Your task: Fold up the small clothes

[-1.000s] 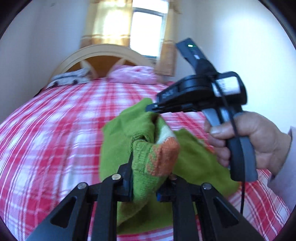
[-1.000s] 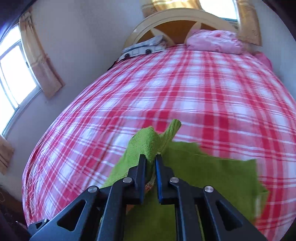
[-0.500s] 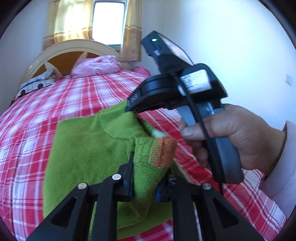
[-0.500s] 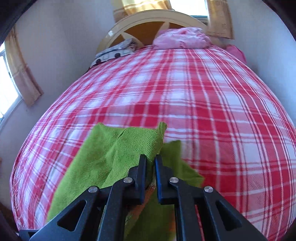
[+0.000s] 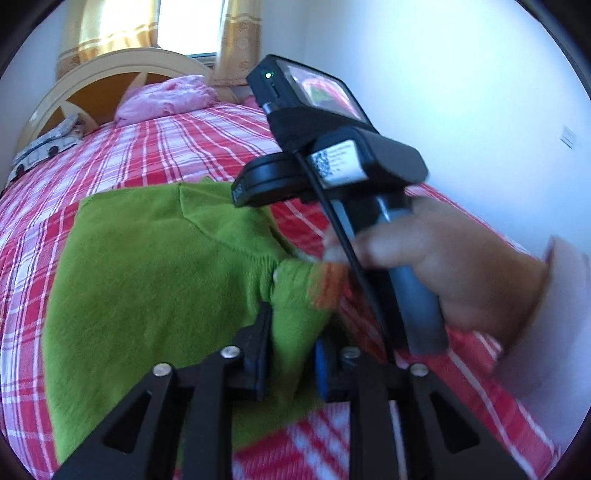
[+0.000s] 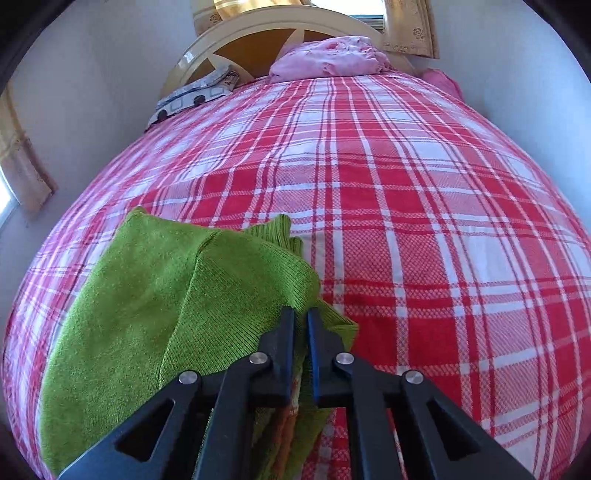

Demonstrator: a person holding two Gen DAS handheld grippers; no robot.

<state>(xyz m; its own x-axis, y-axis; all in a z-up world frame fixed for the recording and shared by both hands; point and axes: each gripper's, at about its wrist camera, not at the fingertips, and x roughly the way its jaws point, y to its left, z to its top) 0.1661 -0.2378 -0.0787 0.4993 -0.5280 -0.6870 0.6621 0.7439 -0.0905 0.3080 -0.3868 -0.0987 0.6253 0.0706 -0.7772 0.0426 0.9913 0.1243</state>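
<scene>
A small green knitted sweater [image 5: 147, 280] with orange and white trim lies spread on the red plaid bed [image 5: 155, 147]. My left gripper [image 5: 291, 350] is shut on a bunched green edge of it near the orange trim. My right gripper [image 6: 301, 325] is shut on the sweater's [image 6: 166, 302] right edge, low over the bed [image 6: 424, 229]. In the left wrist view the right gripper's black body and the hand [image 5: 443, 273] holding it sit just right of the sweater, hiding its fingertips.
A pink pillow [image 6: 328, 55] and a grey patterned pillow [image 6: 195, 96] lie by the cream headboard [image 6: 258, 33]. White walls close in on both sides, with curtained windows behind the headboard. The plaid bedspread stretches far to the right.
Both grippers have carried the held sweater edge leftward and down over the bed. The green cloth now lies flatter and spread wider on the plaid cover.
</scene>
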